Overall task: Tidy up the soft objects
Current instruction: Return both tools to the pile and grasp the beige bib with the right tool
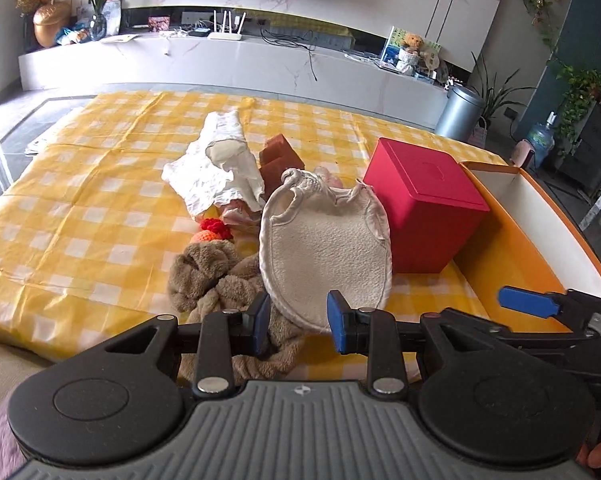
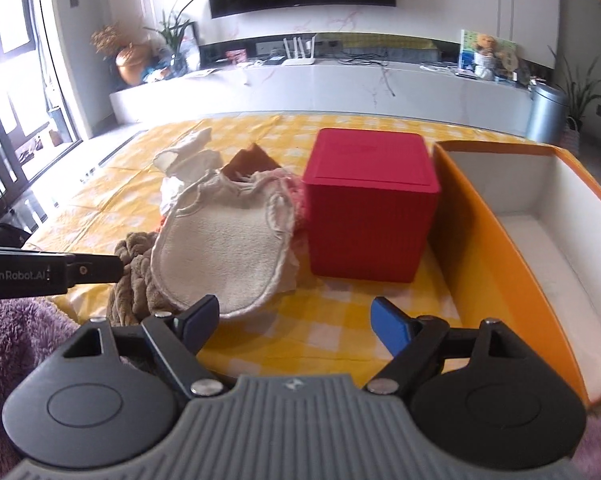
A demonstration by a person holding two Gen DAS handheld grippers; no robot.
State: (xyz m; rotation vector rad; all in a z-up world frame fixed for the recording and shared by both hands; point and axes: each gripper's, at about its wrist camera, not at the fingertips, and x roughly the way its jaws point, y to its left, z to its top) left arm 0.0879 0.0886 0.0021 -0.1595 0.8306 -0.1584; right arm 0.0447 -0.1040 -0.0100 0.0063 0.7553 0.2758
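Note:
A pile of soft things lies on the yellow check cloth [image 1: 80, 220]. On top is a cream terry mitt [image 1: 324, 248] [image 2: 220, 248], with a brown towel [image 1: 204, 276] [image 2: 134, 276] at its near left and a white cloth [image 1: 216, 164] [image 2: 184, 156] behind. A red-orange crochet piece [image 1: 212, 230] peeks out between them. My left gripper [image 1: 300, 320] hangs open just over the towel, the mitt's near edge showing between its pads. My right gripper [image 2: 296, 320] stands wide open over bare cloth in front of a red box [image 1: 424, 208] [image 2: 368, 208]. Its blue finger [image 1: 528, 302] shows in the left wrist view.
An open orange box [image 1: 512, 240] [image 2: 540, 240] with a white inside stands right of the red box. A brown block [image 1: 278, 156] [image 2: 248, 160] sits behind the pile. Purple fleece [image 2: 12, 332] lies at the near left. Beyond are a TV bench [image 1: 220, 56] and a metal bin [image 1: 460, 112].

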